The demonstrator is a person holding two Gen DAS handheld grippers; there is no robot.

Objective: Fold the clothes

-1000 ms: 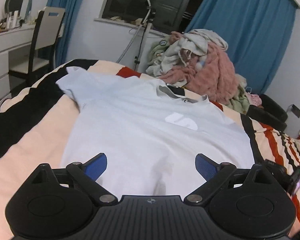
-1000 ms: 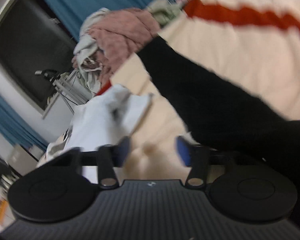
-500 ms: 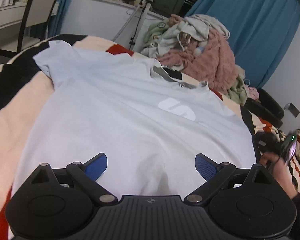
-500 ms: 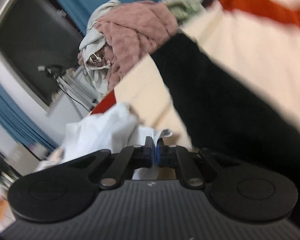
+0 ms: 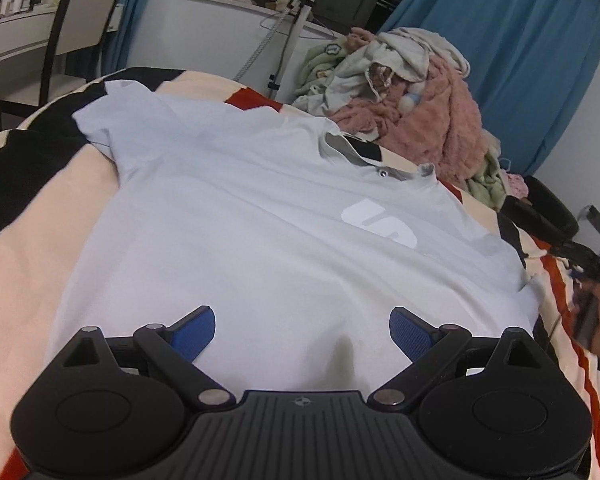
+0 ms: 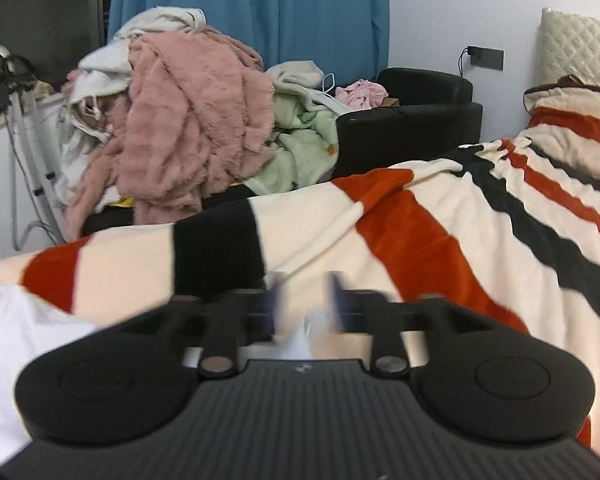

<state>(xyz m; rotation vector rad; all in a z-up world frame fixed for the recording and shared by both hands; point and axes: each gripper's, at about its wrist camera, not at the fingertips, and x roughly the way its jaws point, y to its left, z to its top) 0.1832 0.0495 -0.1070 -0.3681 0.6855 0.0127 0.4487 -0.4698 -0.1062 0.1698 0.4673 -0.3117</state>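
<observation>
Hovering low over hem of pale blue shirt (image 5: 268, 240), left gripper (image 5: 302, 330) has jaws spread wide, nothing between blue pads. Shirt lies flat, front up, on striped blanket (image 6: 440, 240) covering bed; collar toward far side, white logo on chest, one sleeve spread out at far left. Right gripper (image 6: 304, 300) blurred, jaws just been opening, apart now, nothing gripped; white shirt edge at its lower left. Beyond bed: heap of pink and pale clothes (image 6: 188, 120), black armchair (image 6: 412, 124), blue curtains (image 5: 500, 60).
</observation>
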